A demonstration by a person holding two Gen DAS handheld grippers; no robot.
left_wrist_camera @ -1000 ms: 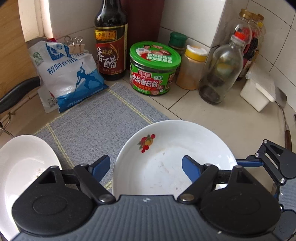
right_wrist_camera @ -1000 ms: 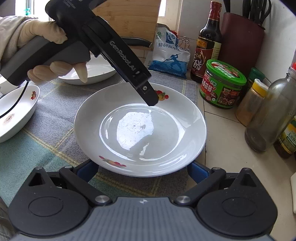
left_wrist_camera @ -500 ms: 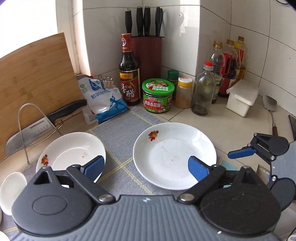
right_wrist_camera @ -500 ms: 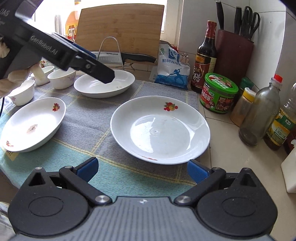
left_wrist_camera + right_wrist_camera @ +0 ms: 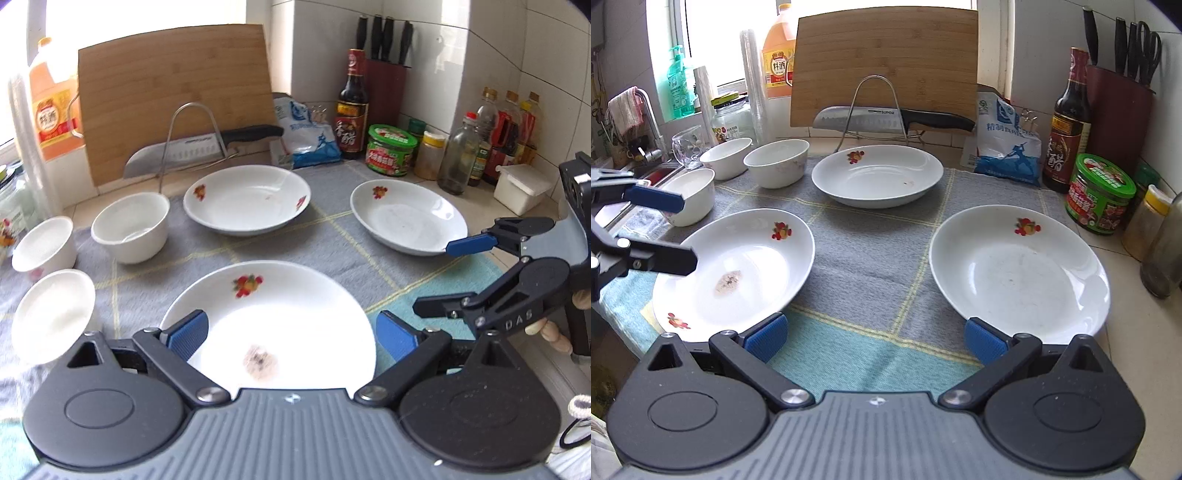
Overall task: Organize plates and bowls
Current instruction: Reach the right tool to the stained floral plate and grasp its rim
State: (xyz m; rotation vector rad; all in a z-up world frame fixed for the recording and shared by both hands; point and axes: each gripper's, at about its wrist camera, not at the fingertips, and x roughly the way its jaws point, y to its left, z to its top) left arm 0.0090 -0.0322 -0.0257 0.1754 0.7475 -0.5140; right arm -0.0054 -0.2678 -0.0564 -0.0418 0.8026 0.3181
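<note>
Three white plates with fruit prints lie on a grey and teal mat (image 5: 871, 258): a near left plate (image 5: 738, 269) with a brown stain, a far middle plate (image 5: 877, 175) and a right plate (image 5: 1019, 273). Three white bowls (image 5: 775, 162) stand at the far left. My left gripper (image 5: 291, 336) is open and empty, hovering over the near edge of the stained plate (image 5: 273, 314). My right gripper (image 5: 875, 338) is open and empty, low over the mat between the left and right plates.
A cutting board (image 5: 886, 62) and a knife (image 5: 886, 118) on a wire rack stand at the back. A salt bag (image 5: 1004, 147), vinegar bottle (image 5: 1067, 122), green-lidded jar (image 5: 1099, 192), knife block (image 5: 1119, 110) and more bottles line the right wall. A sink (image 5: 646, 166) is at the far left.
Both grippers have drawn back and away from the right plate. The left one has swung left to the stained plate. Both stay open and empty.
</note>
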